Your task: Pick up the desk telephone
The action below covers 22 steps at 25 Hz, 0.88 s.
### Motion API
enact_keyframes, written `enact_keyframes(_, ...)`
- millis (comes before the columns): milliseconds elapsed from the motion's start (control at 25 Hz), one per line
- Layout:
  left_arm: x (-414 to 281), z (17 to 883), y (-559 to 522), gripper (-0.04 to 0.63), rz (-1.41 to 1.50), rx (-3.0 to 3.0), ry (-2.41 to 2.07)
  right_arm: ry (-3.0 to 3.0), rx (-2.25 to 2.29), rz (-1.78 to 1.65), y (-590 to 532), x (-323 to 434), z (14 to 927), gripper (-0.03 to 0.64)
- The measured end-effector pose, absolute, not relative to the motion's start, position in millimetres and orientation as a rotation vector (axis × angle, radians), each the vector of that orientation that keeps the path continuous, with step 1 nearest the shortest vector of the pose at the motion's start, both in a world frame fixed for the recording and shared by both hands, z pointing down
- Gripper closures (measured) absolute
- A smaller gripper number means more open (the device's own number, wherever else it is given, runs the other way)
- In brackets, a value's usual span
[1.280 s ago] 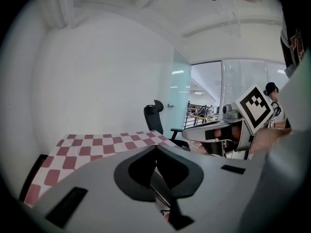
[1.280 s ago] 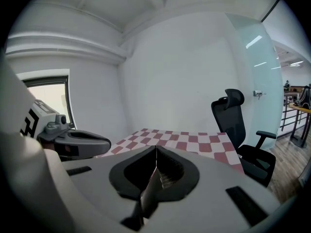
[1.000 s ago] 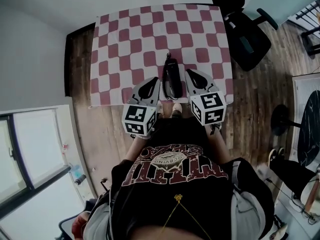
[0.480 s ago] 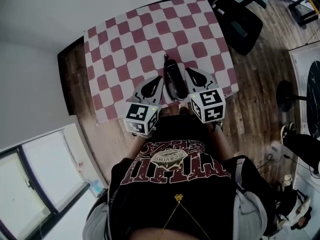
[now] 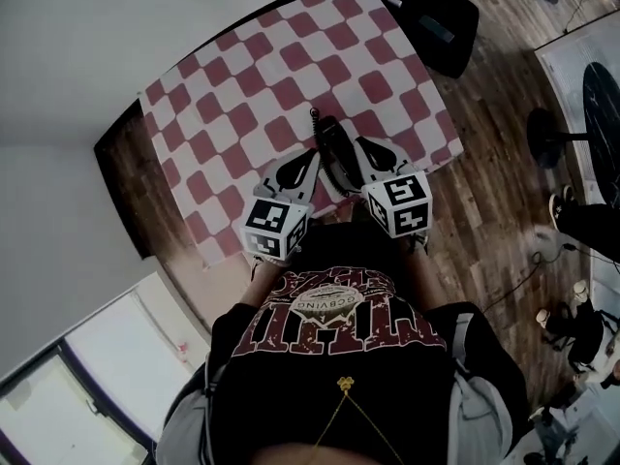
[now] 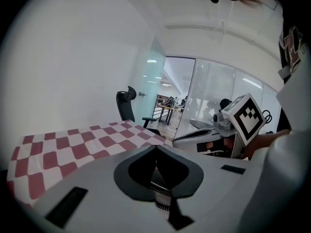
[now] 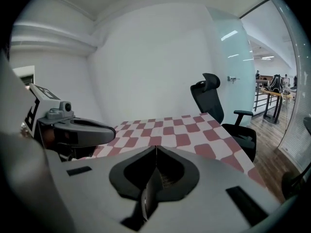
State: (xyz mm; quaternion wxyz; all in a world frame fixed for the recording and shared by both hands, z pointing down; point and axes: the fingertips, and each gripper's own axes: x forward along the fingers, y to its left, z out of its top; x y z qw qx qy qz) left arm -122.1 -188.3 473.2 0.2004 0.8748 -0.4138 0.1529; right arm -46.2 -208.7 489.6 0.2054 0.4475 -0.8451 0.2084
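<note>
Phone (image 5: 332, 143), black, lies on the checkered table (image 5: 242, 85) near its front edge, between the two grippers. The left gripper (image 5: 310, 155) sits just beside its left flank and the right gripper (image 5: 358, 145) just beside its right. Both have their jaws together, holding nothing. A chair (image 5: 431, 17) stands beyond the table.

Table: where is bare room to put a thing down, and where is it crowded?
The table is bare from the phone to its far edge, and left of the left gripper. Right of the right gripper only a narrower strip is free. Crowded: the near edge, where the phone lies between both grippers.
</note>
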Motion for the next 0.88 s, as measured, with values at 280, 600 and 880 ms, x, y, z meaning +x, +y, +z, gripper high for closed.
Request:
enact_keyframes(280, -132, 480, -193, 0.586, 0.466, 2.480, -1.048, -2.299, 1.276, 0.627, -209, -54, 520, 0.598)
enact_keyframes(600, -143, 480, -199, 0.586, 0.457, 2.506, -0.981, -2.201, 1.326, 0.655, -211, -53, 552, 0.597)
enact_keyframes(880, -143, 487, -195, 0.586, 0.463, 2.508, -0.933, -2.158, 1.303, 0.669, -207, -56, 567, 0.596)
